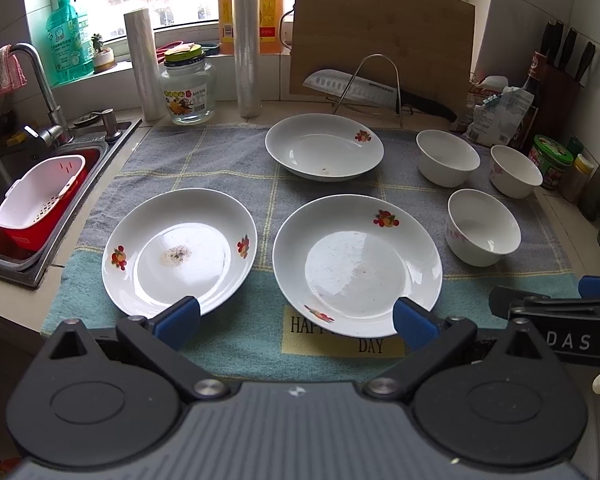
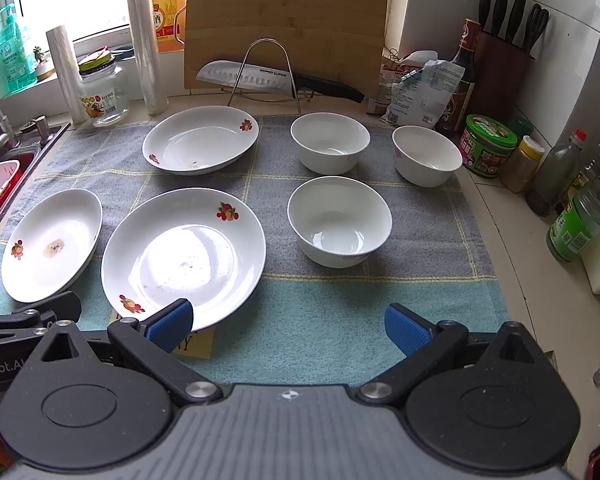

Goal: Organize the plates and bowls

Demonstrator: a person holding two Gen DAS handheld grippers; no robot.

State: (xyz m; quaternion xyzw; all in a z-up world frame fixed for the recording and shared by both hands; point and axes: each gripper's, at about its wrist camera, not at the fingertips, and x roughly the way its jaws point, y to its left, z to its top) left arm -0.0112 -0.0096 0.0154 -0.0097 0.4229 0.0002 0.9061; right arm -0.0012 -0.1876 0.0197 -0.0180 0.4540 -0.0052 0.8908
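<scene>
The left gripper (image 1: 296, 320) hangs low over the near edge of the towel (image 1: 228, 184), its blue pads (image 1: 179, 318) wide apart and holding nothing. Its left pad overlaps the near rim of the left plate (image 1: 179, 252) in the picture, and its right pad overlaps the near rim of the middle plate (image 1: 357, 265); whether either pad touches a rim cannot be told. The gap between the pads looks onto the bare towel between those two plates.

The right gripper (image 2: 288, 326) sits just to the right of the left one, also spread open and empty. Its left pad (image 2: 170, 326) lies over the near right rim of the middle plate, and its right pad is over bare towel. The near bowl (image 2: 339, 222) stands ahead of this gripper, slightly right of the gap's centre and well apart from the pads.

Both near plates carry food stains in their wells and lie flat, side by side without touching. Farther back, the far plate (image 1: 324, 148) rests beyond the middle plate. To its right stand two more bowls, the back bowl (image 2: 330, 143) and the right bowl (image 2: 427, 156), each upright and apart from the others.

Behind the towel a knife (image 2: 260, 76) rests on a wire rack (image 2: 266, 68) against a cutting board (image 2: 286, 12). A sink (image 1: 4, 168) lies at the far left.
</scene>
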